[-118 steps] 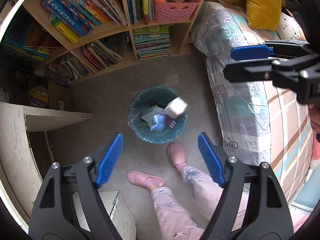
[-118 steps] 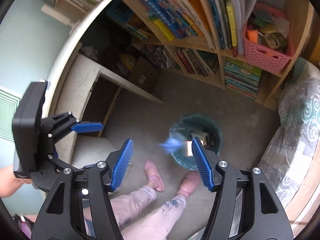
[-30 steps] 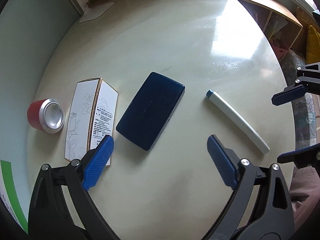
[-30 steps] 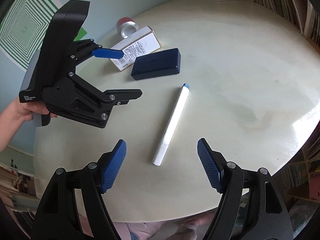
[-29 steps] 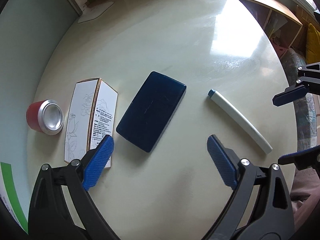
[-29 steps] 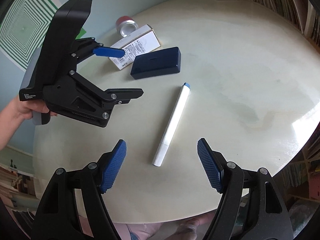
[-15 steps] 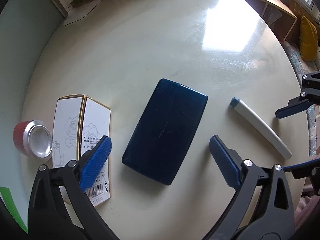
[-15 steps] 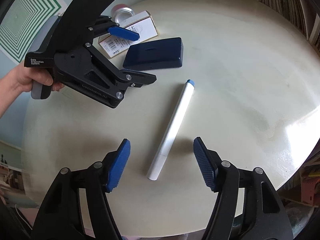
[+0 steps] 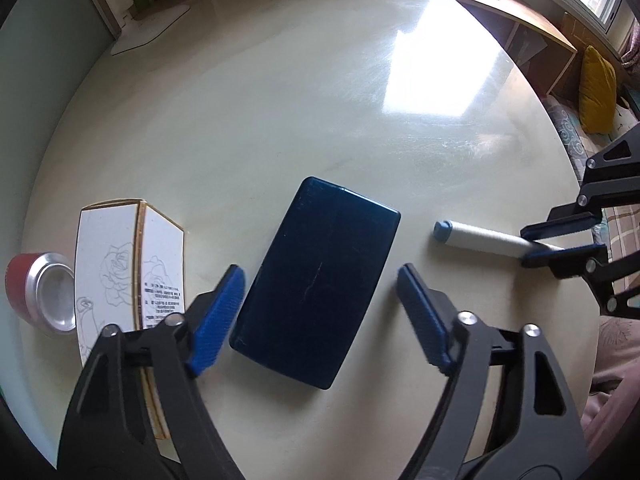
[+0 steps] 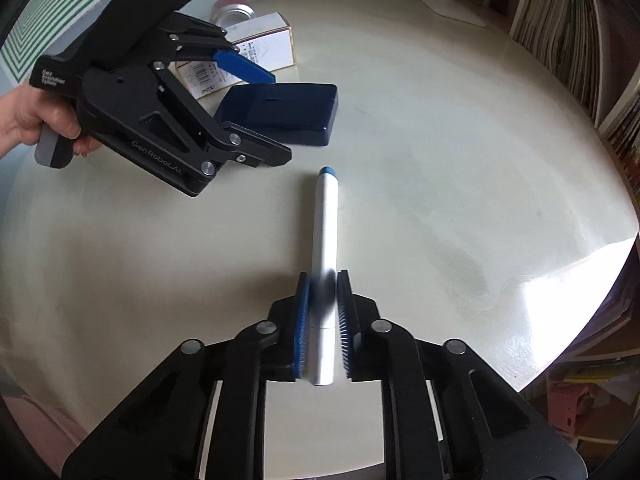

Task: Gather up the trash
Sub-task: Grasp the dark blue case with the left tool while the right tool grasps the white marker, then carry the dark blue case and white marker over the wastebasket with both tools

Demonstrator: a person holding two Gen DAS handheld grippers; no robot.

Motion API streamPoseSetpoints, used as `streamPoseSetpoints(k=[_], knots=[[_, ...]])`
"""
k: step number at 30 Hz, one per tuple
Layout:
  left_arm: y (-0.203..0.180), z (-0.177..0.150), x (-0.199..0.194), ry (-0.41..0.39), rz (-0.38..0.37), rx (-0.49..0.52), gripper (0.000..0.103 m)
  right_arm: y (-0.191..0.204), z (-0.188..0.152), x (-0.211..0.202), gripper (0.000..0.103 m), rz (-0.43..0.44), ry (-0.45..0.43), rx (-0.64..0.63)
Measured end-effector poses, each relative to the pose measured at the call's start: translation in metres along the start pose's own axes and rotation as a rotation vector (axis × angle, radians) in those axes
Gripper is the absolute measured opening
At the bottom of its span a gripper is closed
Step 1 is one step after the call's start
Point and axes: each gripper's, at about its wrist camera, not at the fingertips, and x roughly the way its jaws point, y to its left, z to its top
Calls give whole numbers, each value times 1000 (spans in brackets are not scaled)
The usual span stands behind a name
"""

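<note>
Your right gripper [image 10: 323, 312] has just clamped onto the white tube; your left gripper [image 9: 320, 312] straddles the navy case.

The white tube [image 10: 326, 220] with its blue cap lies on the cream counter [image 9: 280, 100], its near end pinched between your right jaws. Your left jaws have just been narrowing with the navy case [image 9: 316, 280] between them, pads either side, not pressing (a gap shows on both sides). Left of the case lies a white carton [image 9: 128, 256] with a rose drawing, and beyond it a red can [image 9: 38, 292]. Your left hand [image 10: 28, 120] grips the handle.
</note>
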Motion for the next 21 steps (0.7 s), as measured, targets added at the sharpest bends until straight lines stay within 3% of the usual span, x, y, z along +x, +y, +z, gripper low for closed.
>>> streamPoseSetpoints(k=[7,21], knots=[[2,0,-1,12,-20,-17,53,-16,-4,-4,14,12,3,69],[-13,6,-24,-12,41,4,52,-30,-9,-33,13,-7,-45,79]])
